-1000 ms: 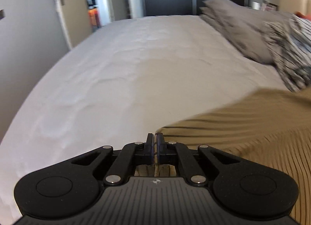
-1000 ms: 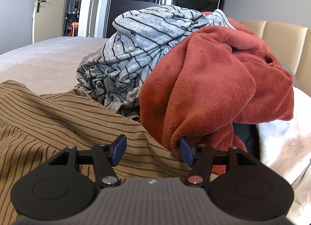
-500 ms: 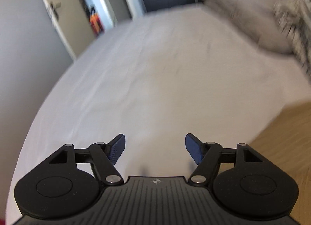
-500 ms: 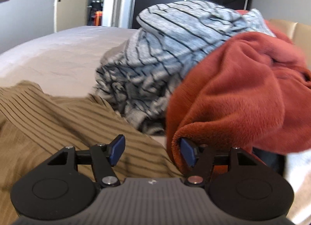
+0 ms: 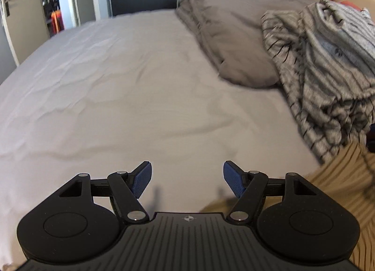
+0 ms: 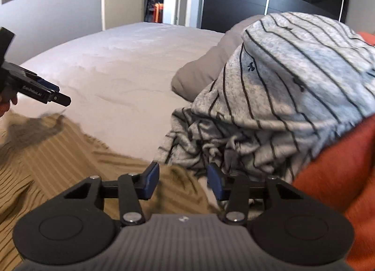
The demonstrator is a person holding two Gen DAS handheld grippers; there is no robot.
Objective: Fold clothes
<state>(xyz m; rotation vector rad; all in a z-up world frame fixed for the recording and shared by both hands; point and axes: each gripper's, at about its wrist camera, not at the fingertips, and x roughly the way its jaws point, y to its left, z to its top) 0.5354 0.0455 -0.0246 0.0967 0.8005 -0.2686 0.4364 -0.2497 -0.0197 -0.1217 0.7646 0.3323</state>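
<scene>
Left tool (image 5: 187, 180): jaws spread wide, nothing between the blue pads (image 5: 141, 179). It hangs above the bare white bed sheet (image 5: 121, 88), with the edge of the tan striped garment (image 5: 339, 182) at its near right. In the right wrist view the left tool (image 6: 37, 89) appears at the far left, above the far corner of that garment, where it casts a shadow.

Right tool (image 6: 182, 180): jaws partly open, holding nothing. A raised fold of the tan striped garment (image 6: 58, 154) lies between and just beyond the pads; contact cannot be confirmed.

Tan striped garment: spread on the near side of the bed, left of the clothes heap, rumpled near the right tool.

Clothes heap: a grey pinstriped garment (image 6: 281, 88) is piled to the right, touching the far right edge of the tan garment. A rust-red fleece (image 6: 339, 177) lies under and to the right of it.

A grey pillow (image 5: 225, 43) lies beyond the heap, on the sheet.
</scene>
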